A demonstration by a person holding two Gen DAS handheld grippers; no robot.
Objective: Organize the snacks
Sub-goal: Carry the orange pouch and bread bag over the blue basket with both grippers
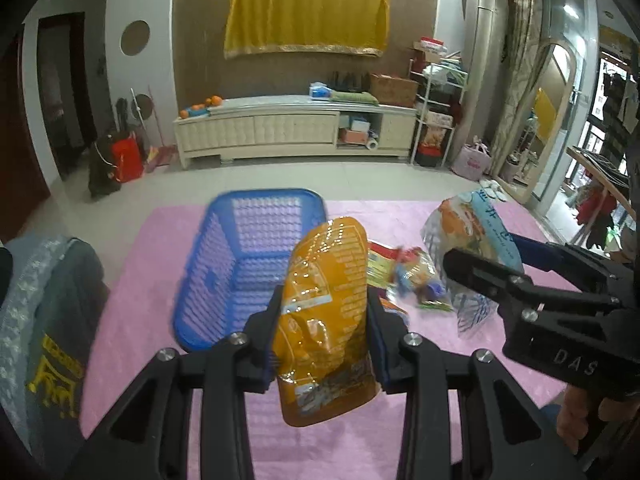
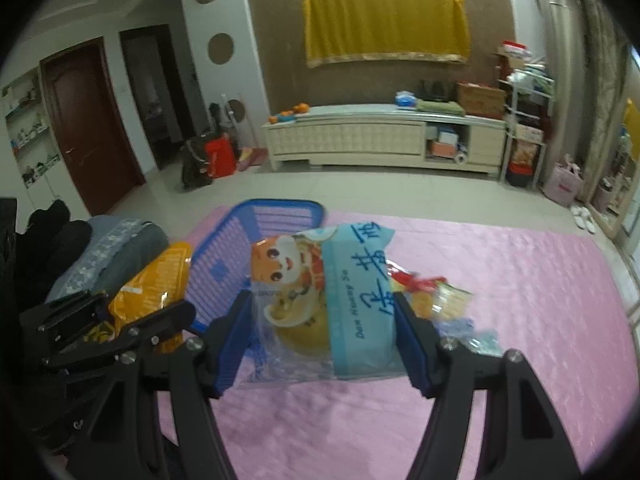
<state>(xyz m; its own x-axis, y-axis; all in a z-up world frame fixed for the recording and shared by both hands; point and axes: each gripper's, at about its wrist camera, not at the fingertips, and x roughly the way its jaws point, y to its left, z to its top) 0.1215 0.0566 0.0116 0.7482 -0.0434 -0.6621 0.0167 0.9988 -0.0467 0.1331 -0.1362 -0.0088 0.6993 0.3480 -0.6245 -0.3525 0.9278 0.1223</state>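
Observation:
My left gripper (image 1: 325, 328) is shut on an orange snack bag (image 1: 326, 312) and holds it upright above the pink mat, just right of the blue basket (image 1: 208, 276). My right gripper (image 2: 322, 340) is shut on a clear and light-blue pastry bag (image 2: 320, 308), lifted above the mat in front of the basket (image 2: 216, 276). The right gripper with its bag (image 1: 476, 240) shows at the right of the left wrist view. The left gripper with the orange bag (image 2: 152, 292) shows at the left of the right wrist view. The basket looks empty.
Several small snack packets (image 1: 404, 272) lie on the pink mat (image 1: 132, 280), right of the basket; they also show in the right wrist view (image 2: 440, 296). Folded grey clothing (image 1: 48, 308) lies at the mat's left edge. A low TV cabinet (image 1: 296, 128) stands across the floor.

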